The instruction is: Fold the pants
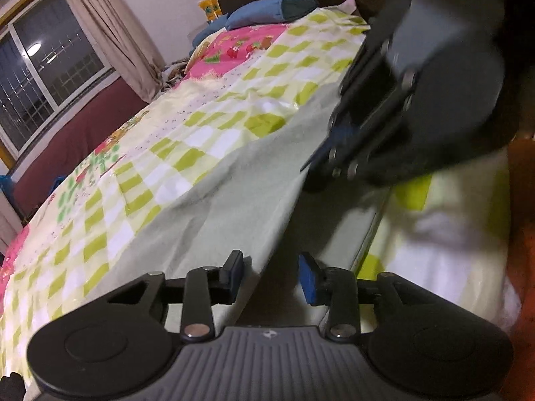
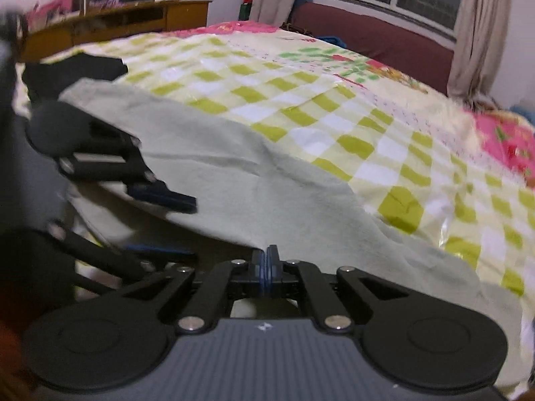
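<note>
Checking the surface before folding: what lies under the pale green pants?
The pants lie on a green-checked bedspread. The right gripper lifts their near edge; what the cloth covers there is hidden.

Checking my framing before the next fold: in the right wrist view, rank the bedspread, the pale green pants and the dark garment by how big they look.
1. Bedspread, largest.
2. Pants; they lie nearer the camera, so the gap is unsure.
3. Dark garment, smallest, partly hidden behind the pants.
</note>
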